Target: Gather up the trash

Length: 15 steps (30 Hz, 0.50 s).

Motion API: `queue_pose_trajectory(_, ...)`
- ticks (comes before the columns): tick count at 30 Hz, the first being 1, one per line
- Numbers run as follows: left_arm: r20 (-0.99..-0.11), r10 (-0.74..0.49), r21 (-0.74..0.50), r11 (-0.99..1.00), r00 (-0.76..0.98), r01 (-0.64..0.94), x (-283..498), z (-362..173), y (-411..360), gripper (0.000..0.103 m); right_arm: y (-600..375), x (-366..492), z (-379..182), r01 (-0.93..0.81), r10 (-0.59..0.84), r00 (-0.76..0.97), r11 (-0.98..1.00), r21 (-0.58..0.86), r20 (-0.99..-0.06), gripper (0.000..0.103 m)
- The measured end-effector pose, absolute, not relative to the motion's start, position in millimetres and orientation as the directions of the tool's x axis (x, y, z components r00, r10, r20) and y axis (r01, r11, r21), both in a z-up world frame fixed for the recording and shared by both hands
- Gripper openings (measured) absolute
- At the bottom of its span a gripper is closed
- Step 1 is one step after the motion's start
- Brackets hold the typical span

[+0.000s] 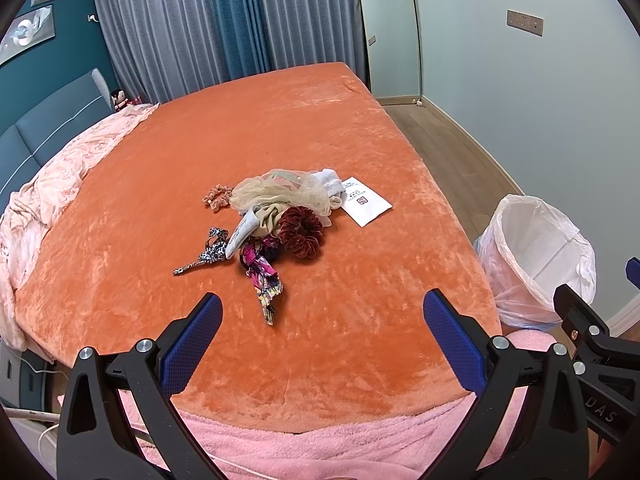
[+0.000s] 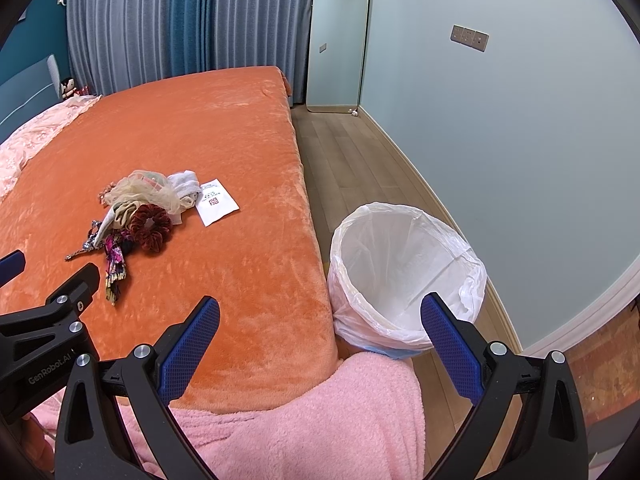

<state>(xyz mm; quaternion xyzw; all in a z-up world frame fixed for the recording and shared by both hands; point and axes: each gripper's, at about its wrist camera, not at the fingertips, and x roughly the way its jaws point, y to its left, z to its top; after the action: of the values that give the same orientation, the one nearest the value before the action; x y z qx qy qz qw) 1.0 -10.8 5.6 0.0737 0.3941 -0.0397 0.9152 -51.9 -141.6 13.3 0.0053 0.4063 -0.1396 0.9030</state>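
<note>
My left gripper and right gripper hover empty, fingers spread wide. White paper packet lies on the orange bedspread beside a scrunchie pile; lined bin stands just beside the bed.

Plenty of bare bed all round the pile, nothing blocking from the near edge. Bin wide open on top, tight against the bed's side, wall close behind.
</note>
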Motion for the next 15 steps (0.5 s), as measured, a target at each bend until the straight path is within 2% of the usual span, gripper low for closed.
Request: queue_pose_trajectory(15, -0.729, -0.022, 0.104, 0.984, 0.684, 0.142, 6, 2, -14, 0.096, -151, -41, 17, 0.271, -0.254, 0.629, 0.957, -0.1, -0.734, 0.096)
